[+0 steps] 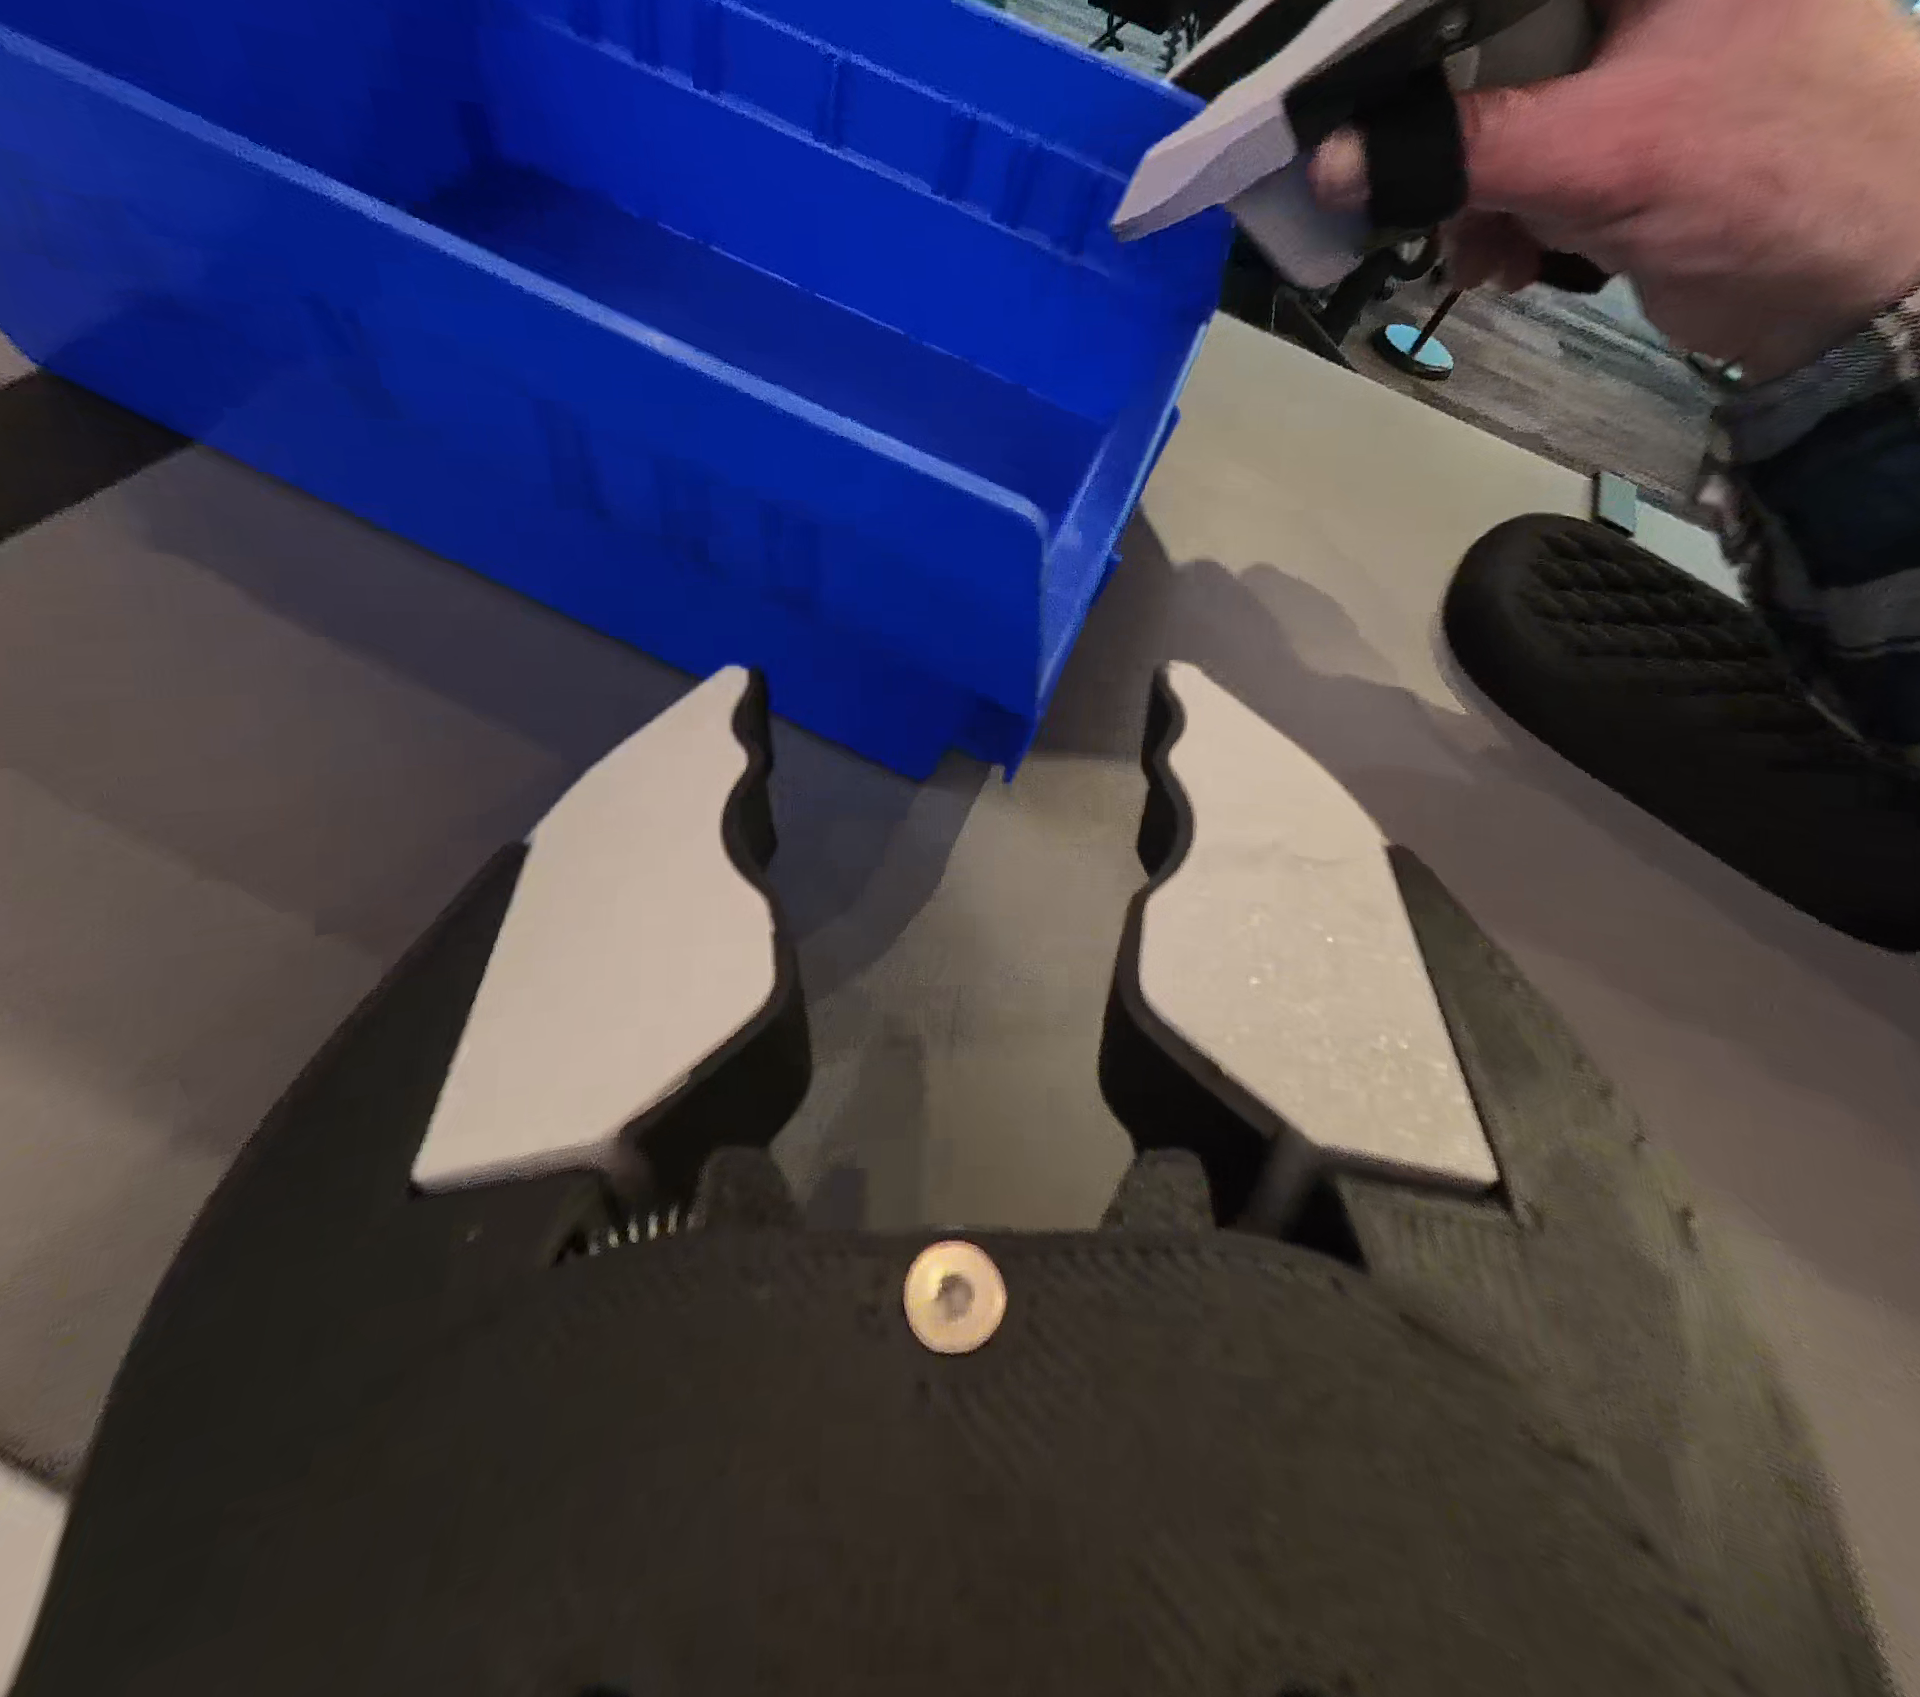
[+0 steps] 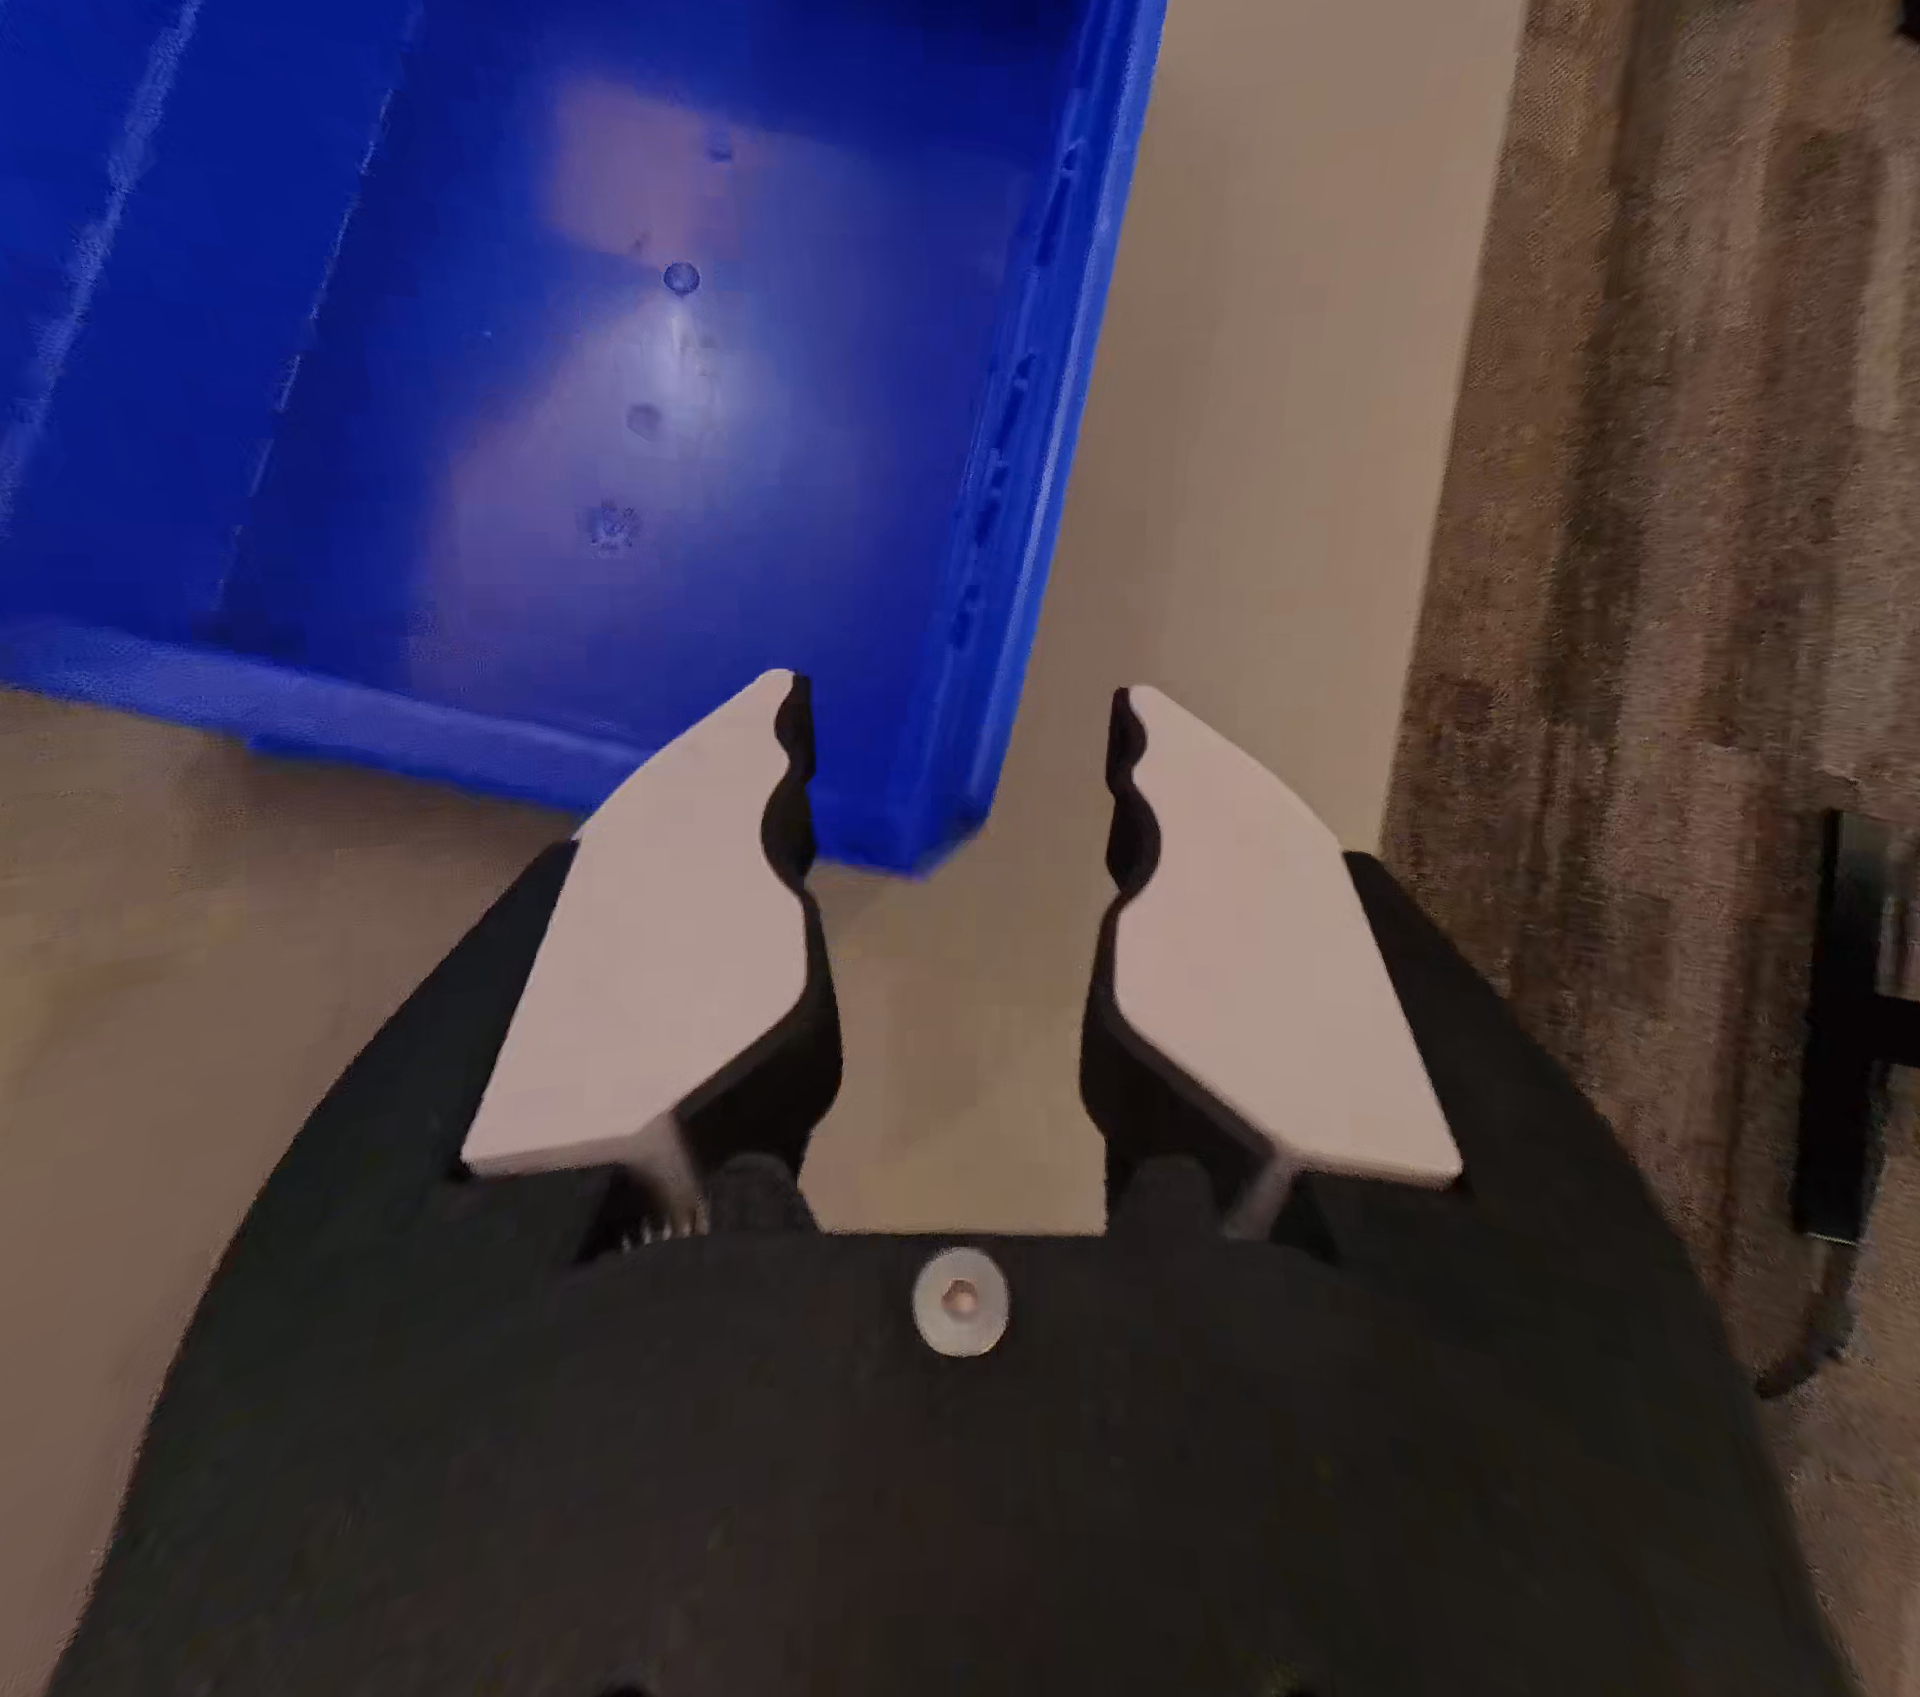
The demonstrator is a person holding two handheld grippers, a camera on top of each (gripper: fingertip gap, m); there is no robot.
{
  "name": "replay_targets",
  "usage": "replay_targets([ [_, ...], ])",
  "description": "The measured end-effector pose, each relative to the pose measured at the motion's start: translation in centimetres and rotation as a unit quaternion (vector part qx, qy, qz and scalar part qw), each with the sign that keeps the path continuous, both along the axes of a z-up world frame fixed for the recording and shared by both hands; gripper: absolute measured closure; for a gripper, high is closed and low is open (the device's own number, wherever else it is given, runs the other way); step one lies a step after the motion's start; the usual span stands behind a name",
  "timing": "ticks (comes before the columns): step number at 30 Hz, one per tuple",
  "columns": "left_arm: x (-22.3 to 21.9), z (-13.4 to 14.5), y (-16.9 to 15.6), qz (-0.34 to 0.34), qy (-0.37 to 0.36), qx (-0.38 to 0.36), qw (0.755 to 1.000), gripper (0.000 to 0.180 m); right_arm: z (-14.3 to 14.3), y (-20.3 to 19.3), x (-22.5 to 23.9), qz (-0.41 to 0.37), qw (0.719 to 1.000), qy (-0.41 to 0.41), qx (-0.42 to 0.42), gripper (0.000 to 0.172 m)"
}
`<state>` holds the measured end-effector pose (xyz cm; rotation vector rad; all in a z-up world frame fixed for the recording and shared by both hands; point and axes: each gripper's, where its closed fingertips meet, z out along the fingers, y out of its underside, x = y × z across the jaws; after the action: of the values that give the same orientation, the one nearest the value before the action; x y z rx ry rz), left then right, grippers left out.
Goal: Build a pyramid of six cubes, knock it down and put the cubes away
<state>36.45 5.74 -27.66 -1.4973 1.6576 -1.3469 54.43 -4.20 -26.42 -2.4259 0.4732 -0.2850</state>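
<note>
On a pale grey tabletop (image 1: pixel 1299 504), both grey-fingered black grippers, left (image 1: pixel 956 712) and right (image 2: pixel 956 712), hang spread and empty by the near corner of a deep blue plastic bin (image 1: pixel 727 442), seemingly poised to fetch cubes, none of which shows.

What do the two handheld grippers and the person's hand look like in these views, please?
Each gripper, left and right, has a black textured plastic body, a silver screw at its centre, and two pale grey pointed fingers lined with wavy black pads; a small spring shows at the finger base. The hand gripping the right one wears a black strap over a finger and a patterned cuff.
</note>
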Motion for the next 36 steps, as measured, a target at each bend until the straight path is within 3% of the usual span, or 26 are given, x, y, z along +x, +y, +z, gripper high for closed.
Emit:
replay_targets([
  [6, -5.5, -0.1, 0.4, -0.018, -0.015, 0.048, 0.999, 0.109, 5.3, -7.5, -5.1, 0.000, 0.997, -0.047, 0.060, 0.114],
  [9, -8.3, -0.3, 0.6, -0.024, -0.019, 0.074, 0.997, 0.111, 6.2, -12.9, -6.3, -0.033, 0.995, -0.065, 0.064, 0.104],
  [11, -9.9, -0.1, 1.0, -0.024, -0.023, 0.082, 0.996, 0.112, 6.2, -16.2, -6.9, -0.050, 0.994, -0.071, 0.065, 0.106],
  [14, -12.3, -0.5, 2.0, -0.011, -0.016, 0.088, 0.996, 0.113, 3.8, -21.0, -7.6, -0.082, 0.996, -0.046, 0.007, 0.104],
  [18, -15.5, -0.8, 3.0, 0.004, -0.011, 0.087, 0.996, 0.114, 0.1, -24.8, -9.3, -0.090, 0.995, 0.000, -0.054, 0.093],
  [25, -20.8, -0.8, 4.8, 0.040, -0.009, 0.115, 0.992, 0.116, -5.4, -30.1, -10.2, -0.115, 0.979, 0.061, -0.156, 0.094],
  [36, -29.2, 0.1, 9.5, 0.139, -0.003, 0.145, 0.980, 0.118, -7.2, -30.7, -9.9, -0.111, 0.975, 0.090, -0.172, 0.094],
])
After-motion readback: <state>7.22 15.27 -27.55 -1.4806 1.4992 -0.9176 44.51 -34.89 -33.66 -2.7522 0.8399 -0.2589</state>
